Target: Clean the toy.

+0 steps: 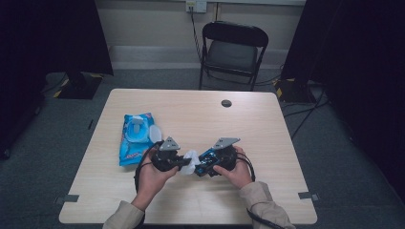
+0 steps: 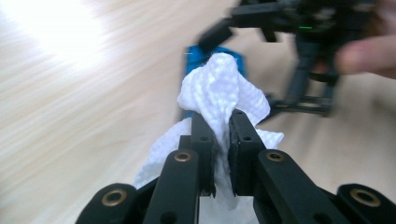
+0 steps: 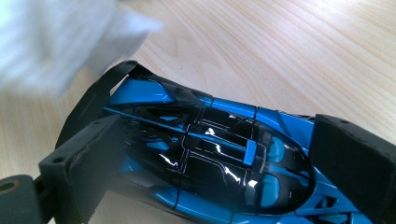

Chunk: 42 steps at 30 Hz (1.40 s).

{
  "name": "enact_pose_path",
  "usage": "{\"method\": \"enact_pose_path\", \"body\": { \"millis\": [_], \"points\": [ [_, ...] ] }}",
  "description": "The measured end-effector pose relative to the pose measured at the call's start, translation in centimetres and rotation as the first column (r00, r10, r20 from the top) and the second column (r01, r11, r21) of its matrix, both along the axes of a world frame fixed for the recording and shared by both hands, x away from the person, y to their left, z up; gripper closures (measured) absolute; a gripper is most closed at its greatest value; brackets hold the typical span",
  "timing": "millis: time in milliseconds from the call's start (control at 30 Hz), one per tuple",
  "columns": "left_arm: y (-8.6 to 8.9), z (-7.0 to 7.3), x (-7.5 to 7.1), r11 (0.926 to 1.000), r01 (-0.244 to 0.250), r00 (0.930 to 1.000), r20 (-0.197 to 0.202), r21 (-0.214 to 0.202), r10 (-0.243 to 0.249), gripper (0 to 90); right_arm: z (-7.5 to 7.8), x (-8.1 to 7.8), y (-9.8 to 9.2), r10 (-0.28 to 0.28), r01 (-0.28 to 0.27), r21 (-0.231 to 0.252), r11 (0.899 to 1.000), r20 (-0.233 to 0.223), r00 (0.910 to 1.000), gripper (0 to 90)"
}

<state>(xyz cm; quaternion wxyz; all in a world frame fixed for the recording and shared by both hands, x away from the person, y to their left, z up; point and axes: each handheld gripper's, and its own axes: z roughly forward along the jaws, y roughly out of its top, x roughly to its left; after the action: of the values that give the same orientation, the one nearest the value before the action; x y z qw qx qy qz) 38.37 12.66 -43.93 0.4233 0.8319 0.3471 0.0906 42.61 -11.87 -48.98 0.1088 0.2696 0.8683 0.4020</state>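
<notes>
A person's left hand holds my left gripper (image 1: 184, 162), and its jaws are shut on a crumpled white wipe (image 1: 191, 161). In the left gripper view the wipe (image 2: 219, 91) bulges up between the two black fingertips (image 2: 201, 128). Just right of it, my right gripper (image 1: 209, 162) is shut on a blue and black toy car (image 1: 205, 159). In the right gripper view the car (image 3: 210, 163) lies across between the jaws, one pad against each side. The wipe (image 3: 51, 42) hangs blurred just off the car's tail end, touching or nearly so.
A blue pack of wet wipes (image 1: 136, 138) with its white lid flipped open lies on the wooden table (image 1: 248, 124) to the left of the hands. A cable hole (image 1: 226, 103) sits near the far edge. A black folding chair (image 1: 232, 47) stands behind the table.
</notes>
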Motion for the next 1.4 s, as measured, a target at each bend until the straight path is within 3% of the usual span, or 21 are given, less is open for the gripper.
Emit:
{"method": "enact_pose_path", "body": {
  "millis": [33, 167, 400, 433, 500, 567, 633, 800, 833, 1000, 1100, 1400],
  "points": [
    [0.5, -0.6, 0.7, 0.9993, -0.030, 0.9996, 0.004, 0.021, 0.030, 82.8, 0.0, 0.0, 0.0, 0.000, 0.000, 0.001, 1.000, 0.000, 1.0000, 3.2],
    [0.9, -2.1, 1.5, 0.9966, -0.076, 0.9969, -0.019, 0.032, 0.076, 82.8, 0.0, 0.0, 0.0, -0.001, 0.001, 0.002, 1.000, 0.000, 1.0000, 3.2],
    [0.1, -3.6, 2.4, 0.9943, -0.076, 0.9964, -0.030, 0.075, 0.079, 82.8, 0.0, 0.0, 0.0, 0.000, 0.000, 0.001, 1.000, 0.000, 1.0000, 3.2],
    [-0.2, -4.0, 2.6, 0.9912, -0.078, 0.9964, -0.024, 0.107, 0.081, 82.8, 0.0, 0.0, 0.0, 0.000, 0.000, 0.001, 1.000, 0.000, 1.0000, 3.2],
    [-0.3, -4.2, 2.7, 0.9897, -0.079, 0.9965, -0.019, 0.120, 0.082, 82.8, 0.0, 0.0, 0.0, -0.001, 0.001, 0.002, 1.000, 0.000, 1.0000, 3.2],
    [-0.8, -5.1, 2.9, 0.9903, -0.075, 0.9961, -0.039, 0.117, 0.080, 82.7, 0.0, 0.0, 0.0, -0.001, 0.001, 0.003, 1.000, 0.001, 1.0000, 3.2],
    [-0.9, -5.4, 2.8, 0.9907, -0.072, 0.9967, -0.028, 0.115, 0.076, 82.5, 0.0, 0.0, 0.0, -0.001, 0.001, 0.002, 1.000, 0.000, 1.0000, 3.2],
    [-0.9, -5.4, 2.7, 0.9911, -0.057, 0.9979, -0.023, 0.120, 0.060, 82.6, 0.0, 0.0, 0.0, -0.001, 0.001, 0.002, 1.000, 0.001, 1.0000, 3.2],
    [-1.0, -5.5, 2.5, 0.9939, -0.046, 0.9980, -0.038, 0.101, 0.050, 82.6, 0.0, 0.0, 0.0, -0.001, 0.001, 0.003, 1.000, 0.002, 1.0000, 3.2],
    [-1.2, -5.4, 2.1, 0.9947, -0.025, 0.9982, -0.051, 0.099, 0.030, 82.7, 0.0, 0.0, 0.0, -0.001, 0.001, 0.003, 1.000, 0.002, 1.0000, 3.2],
    [-1.0, -5.4, 1.6, 0.9969, -0.013, 0.9973, -0.071, 0.078, 0.018, 83.0, 0.0, 0.0, 0.0, 0.000, 0.000, 0.003, 1.000, 0.002, 1.0000, 3.1],
    [-1.3, -5.2, 0.4, 0.9945, 0.024, 0.9962, -0.086, 0.102, -0.015, 83.3, 0.0, 0.0, 0.0, 0.001, -0.001, 0.000, 1.000, 0.001, 1.0000, 3.2]
  ]
}}
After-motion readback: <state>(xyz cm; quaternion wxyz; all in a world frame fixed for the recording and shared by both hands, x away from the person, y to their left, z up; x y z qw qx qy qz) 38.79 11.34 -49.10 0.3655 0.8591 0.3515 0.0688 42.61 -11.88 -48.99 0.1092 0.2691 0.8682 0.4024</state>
